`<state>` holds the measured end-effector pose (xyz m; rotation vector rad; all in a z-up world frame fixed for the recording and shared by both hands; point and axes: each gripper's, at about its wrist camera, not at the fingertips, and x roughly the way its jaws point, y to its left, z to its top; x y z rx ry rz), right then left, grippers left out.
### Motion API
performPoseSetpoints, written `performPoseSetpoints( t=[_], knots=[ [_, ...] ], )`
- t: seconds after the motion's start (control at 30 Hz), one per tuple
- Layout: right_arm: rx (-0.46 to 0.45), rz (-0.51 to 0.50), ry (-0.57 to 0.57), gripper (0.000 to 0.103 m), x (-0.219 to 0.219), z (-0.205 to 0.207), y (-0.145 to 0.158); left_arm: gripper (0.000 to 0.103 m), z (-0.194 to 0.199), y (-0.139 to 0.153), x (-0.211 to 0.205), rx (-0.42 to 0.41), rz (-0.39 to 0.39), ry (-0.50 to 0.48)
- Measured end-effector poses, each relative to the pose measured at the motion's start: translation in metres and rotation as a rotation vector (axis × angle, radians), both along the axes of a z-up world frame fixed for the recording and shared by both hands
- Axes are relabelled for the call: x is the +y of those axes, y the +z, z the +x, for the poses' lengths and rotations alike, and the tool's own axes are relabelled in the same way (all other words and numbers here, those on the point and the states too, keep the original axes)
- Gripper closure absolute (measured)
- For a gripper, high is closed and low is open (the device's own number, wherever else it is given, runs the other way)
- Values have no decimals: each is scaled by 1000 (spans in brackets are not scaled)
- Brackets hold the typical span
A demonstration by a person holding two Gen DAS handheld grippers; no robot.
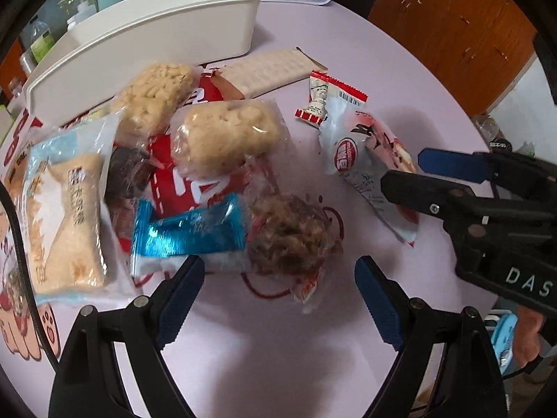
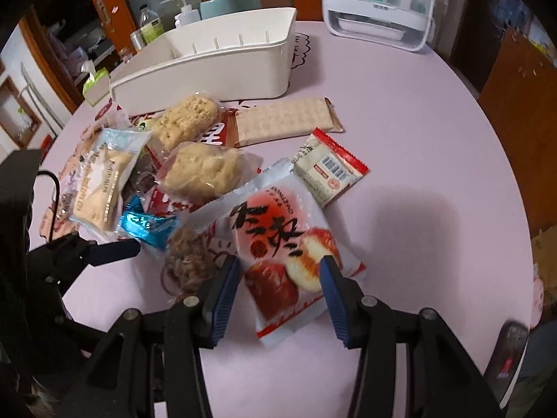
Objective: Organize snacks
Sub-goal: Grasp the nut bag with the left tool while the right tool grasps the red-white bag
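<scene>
A pile of snacks lies on the pink table (image 1: 348, 52). My left gripper (image 1: 278, 275) stands open just above a clear-wrapped brown snack (image 1: 292, 233), next to a blue foil packet (image 1: 188, 233). Two puffed rice bars (image 1: 226, 136) and a light blue packet (image 1: 66, 216) lie further left. My right gripper (image 2: 280, 278) straddles a white packet with red characters (image 2: 278, 237) that lies flat on the table; its pads stand apart and do not press on it. Behind the pile stands an empty white bin (image 2: 209, 80). A cracker pack (image 2: 282, 122) and a small red-edged sachet (image 2: 327, 170) lie near it.
A white appliance (image 2: 379, 10) stands at the table's far edge. Bottles (image 2: 149, 28) and a tissue box (image 2: 94, 83) sit off the table's left side, wooden cabinets (image 1: 452, 35) to the right. A red printed bag (image 1: 181, 170) lies under the pile. Bare tabletop (image 2: 417, 209) lies right of the snacks.
</scene>
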<state>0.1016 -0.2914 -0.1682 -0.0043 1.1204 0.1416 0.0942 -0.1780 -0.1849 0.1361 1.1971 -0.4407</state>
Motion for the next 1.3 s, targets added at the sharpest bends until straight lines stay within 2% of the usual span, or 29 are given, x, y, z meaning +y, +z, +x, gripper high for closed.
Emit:
performPoseSetpoints(
  t=[0.13,0.2,0.4,0.57,0.7,0.77,0.93,1.03,1.1,1.3],
  knots=[
    [7,-35,15,54,3,13,-9,16,7,-4,-6,-4,5,1],
    [6,-56,17,48,4,18,-13,16,12,-7,-9,2,4,-1],
    [21,-45,-5,41,0,30,-20,16,21,-15,-16,6,18,-5],
    [33,-17,-27,41,-4,35,-22,16,24,-18,-27,-22,37,-22],
    [48,-14,-37,38,-5,37,-25,28,31,-26,-39,-56,73,-23],
    [56,-24,-40,38,-4,39,-28,30,31,-26,-41,-60,82,-28],
    [56,-41,-47,38,-1,41,-30,44,27,-24,-36,-68,91,-34],
    [56,-42,-52,39,0,41,-31,46,25,-23,-34,-67,98,-35],
    [55,-44,-56,47,-1,40,-30,47,24,-23,-31,-64,90,-39],
    [55,-33,-57,54,1,34,-27,47,11,-15,-14,-55,56,-29]
  ],
)
